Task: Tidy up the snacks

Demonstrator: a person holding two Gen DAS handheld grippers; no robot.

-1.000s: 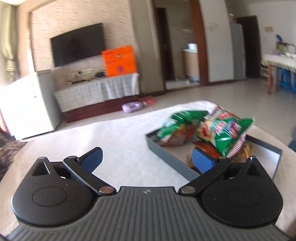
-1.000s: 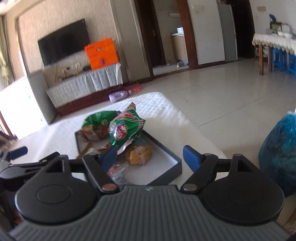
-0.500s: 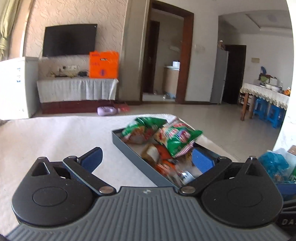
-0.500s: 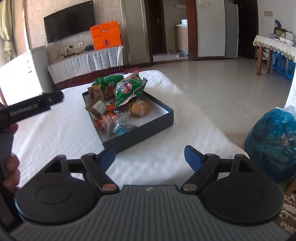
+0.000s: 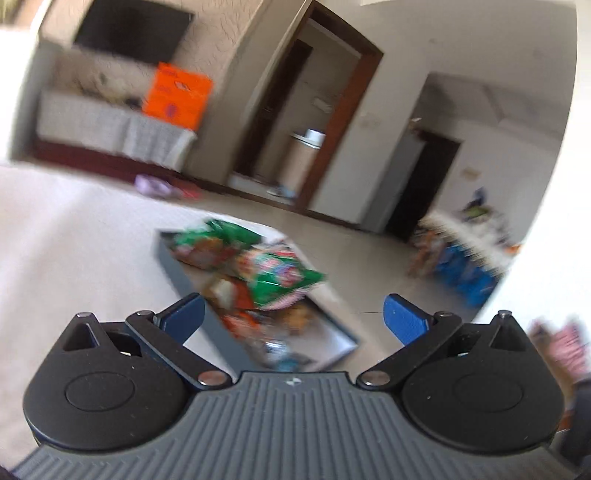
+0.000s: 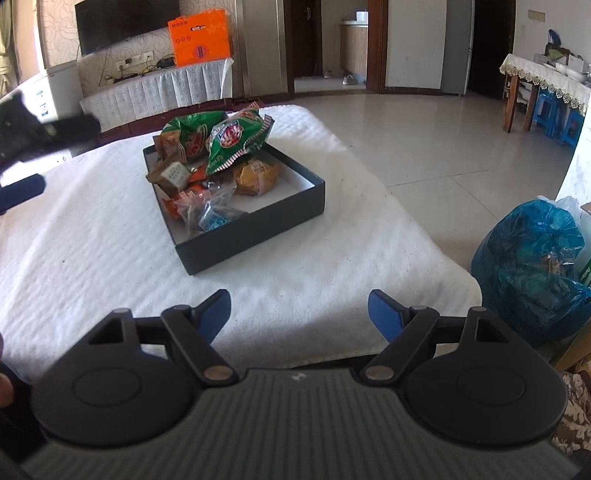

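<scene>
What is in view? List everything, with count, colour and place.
box: 1, dark, on the towel
green bags: 2, at the box's far end
small snacks: several, orange, brown, clear, in the box
towel: 1, white, over the table
blue bag: 1, on the floor, right
orange carton: 1, on the TV stand
TV: 1, black, on the wall
left gripper: 1, blue pads, open, empty
right gripper: 1, blue pads, open, empty
</scene>
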